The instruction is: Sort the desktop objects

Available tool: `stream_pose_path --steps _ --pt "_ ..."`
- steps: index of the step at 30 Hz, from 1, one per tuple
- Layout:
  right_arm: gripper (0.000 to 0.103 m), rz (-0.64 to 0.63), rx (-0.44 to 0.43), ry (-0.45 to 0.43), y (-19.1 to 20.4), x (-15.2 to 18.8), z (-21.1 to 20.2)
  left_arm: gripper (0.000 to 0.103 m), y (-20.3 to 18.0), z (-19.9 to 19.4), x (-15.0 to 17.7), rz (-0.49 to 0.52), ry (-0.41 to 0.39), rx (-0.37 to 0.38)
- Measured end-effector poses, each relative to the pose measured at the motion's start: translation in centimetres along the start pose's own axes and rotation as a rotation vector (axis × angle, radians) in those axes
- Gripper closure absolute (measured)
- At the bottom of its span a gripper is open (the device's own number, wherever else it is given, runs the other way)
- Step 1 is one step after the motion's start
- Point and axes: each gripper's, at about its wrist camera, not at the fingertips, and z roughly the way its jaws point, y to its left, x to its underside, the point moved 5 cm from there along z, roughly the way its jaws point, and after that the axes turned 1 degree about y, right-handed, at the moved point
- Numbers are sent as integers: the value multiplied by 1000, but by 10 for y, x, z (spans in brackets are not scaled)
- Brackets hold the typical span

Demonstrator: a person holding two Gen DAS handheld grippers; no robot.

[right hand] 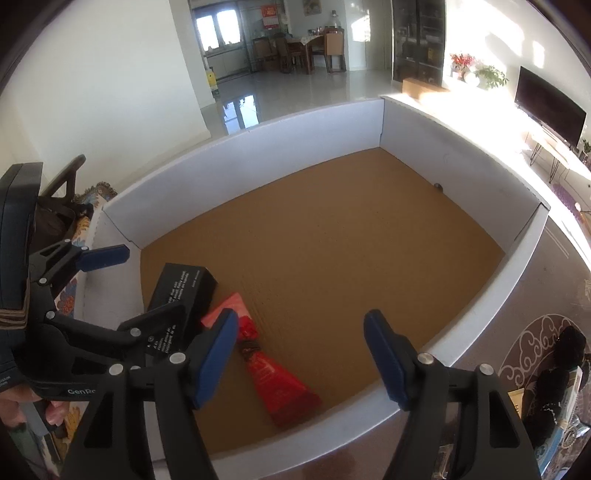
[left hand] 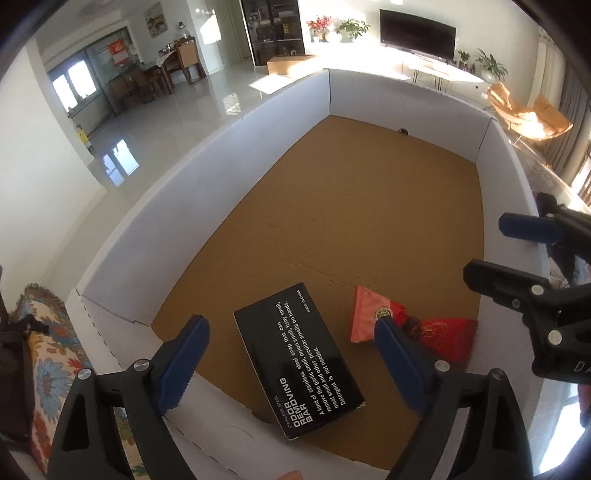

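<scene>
A black box (left hand: 299, 360) with white print lies flat on the brown floor of a big white-walled cardboard tray (left hand: 229, 147), in the near corner, and just beside it lies a red pouch (left hand: 447, 338) tied at its middle (one end paler and pinkish). The left gripper (left hand: 291, 363) hangs over the black box with its blue pads spread wide to either side, gripping nothing, while the right gripper (right hand: 301, 360) hovers over the tray's near edge, also released and empty. Beyond the tray are a flowered cloth (left hand: 48, 354), a glossy floor and a television (left hand: 417, 33).
</scene>
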Motion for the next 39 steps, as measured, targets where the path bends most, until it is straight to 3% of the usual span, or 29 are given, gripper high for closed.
stream_pose_path --steps 3,7,14,16,19,20,23,25,27,29,32,36,39 --pt "38 -45 0 -22 -8 6 -4 12 -14 1 5 117 -43 -126" --pt "52 -31 10 -25 -17 7 -7 18 -41 -3 8 225 -68 -195" --pt "52 8 23 -10 -30 21 -22 17 -65 -18 18 179 -56 -60" --pt "47 57 32 -79 -38 23 -41 17 -63 -32 17 115 -95 -45" --pt "11 114 48 -268 -55 35 -99 17 -66 -78 17 20 -214 30" --pt "0 135 79 -321 -63 46 -121 17 -71 -96 20 -3 -243 69" --pt "0 192 165 -398 -92 99 -173 3 -106 -147 40 -9 -279 287" --pt "0 248 266 -376 -120 148 -193 0 -143 -168 55 28 -278 428" --pt "0 311 360 -318 -150 203 -203 0 -188 -178 72 68 -253 508" --pt "0 383 423 -240 -182 254 -207 0 -230 -167 87 106 -208 516" --pt "0 472 467 -160 -215 313 -212 0 -287 -137 104 134 -115 456" --pt "0 499 471 -56 -225 366 -206 0 -324 -93 134 83 63 416" --pt "0 512 470 -45 -228 384 -202 0 -346 -76 143 102 111 344"
